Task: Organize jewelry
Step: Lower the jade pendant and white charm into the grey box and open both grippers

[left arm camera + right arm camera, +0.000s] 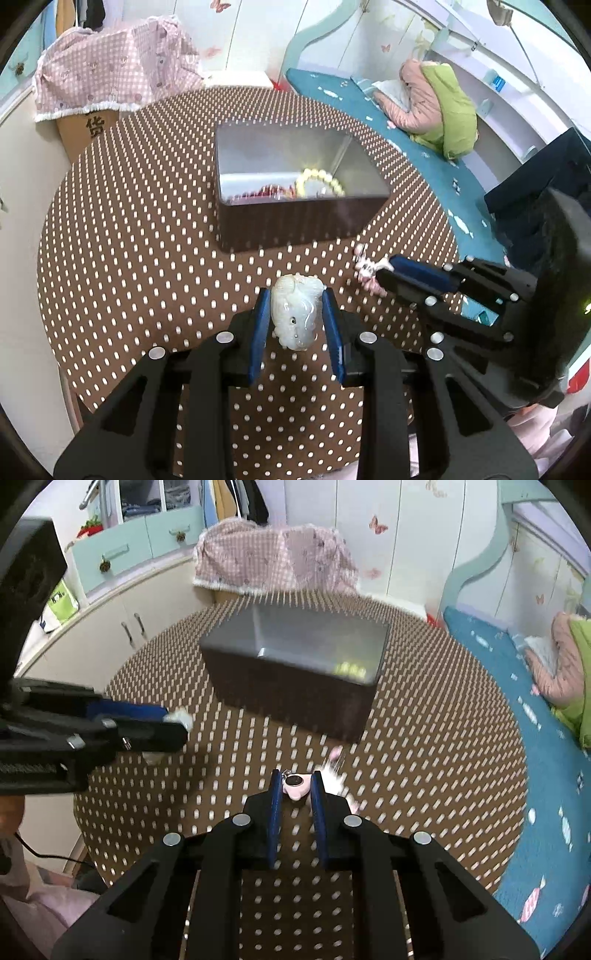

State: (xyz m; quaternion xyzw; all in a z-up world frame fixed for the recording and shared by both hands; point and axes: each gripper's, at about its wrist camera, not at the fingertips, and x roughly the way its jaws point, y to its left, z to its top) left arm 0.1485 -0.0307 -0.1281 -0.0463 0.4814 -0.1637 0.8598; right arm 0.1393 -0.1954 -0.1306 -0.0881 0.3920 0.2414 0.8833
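While my left hand-held gripper [297, 314] clamps the carved white pendant [294, 312] by its flanks above the table [147, 258], it looks hard, slick, chippable. My right hand-held gripper [296, 786] pinches a light pink charm [296, 785] near the tin box [295, 690], mid-table.

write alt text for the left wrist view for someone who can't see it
The left gripper clamps a pale carved pendant above a brown polka-dot table. Beyond it stands an open tin with a yellow bead bracelet and red beads inside. At right, the right gripper holds a small pink charm.
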